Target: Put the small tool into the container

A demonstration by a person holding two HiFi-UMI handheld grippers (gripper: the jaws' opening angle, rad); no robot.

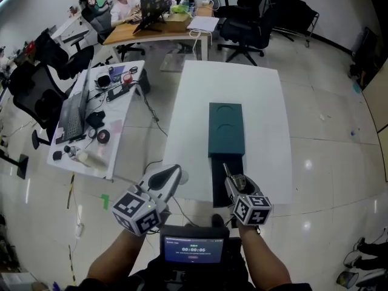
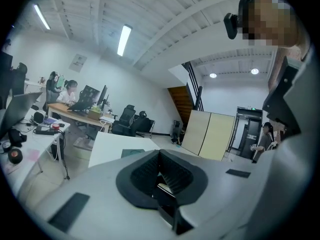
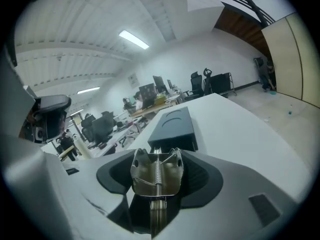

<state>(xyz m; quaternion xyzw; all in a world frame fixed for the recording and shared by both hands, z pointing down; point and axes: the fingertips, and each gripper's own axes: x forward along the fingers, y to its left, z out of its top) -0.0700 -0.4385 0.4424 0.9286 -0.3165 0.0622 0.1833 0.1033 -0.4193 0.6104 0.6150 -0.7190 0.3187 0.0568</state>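
A small metal tool point(image 3: 156, 173) with a spring down its middle sits between the pads of my right gripper point(image 3: 156, 180), which is shut on it. In the head view this gripper point(image 1: 231, 176) hovers over the near end of the white table point(image 1: 267, 132), just above the container's black pulled-out drawer point(image 1: 225, 183). The dark teal container point(image 1: 225, 129) lies lengthwise at the table's middle and also shows ahead of the right jaws as a container point(image 3: 172, 126). My left gripper point(image 1: 172, 176) hangs off the table's near left edge, jaws shut and empty, with the left gripper point(image 2: 161, 173) tilted upward.
A cluttered white desk point(image 1: 91, 120) with a laptop and cables stands to the left. Black office chairs point(image 1: 245, 17) and a wooden desk point(image 1: 157, 32) with a seated person are at the back. A small screen point(image 1: 194, 248) hangs at my chest.
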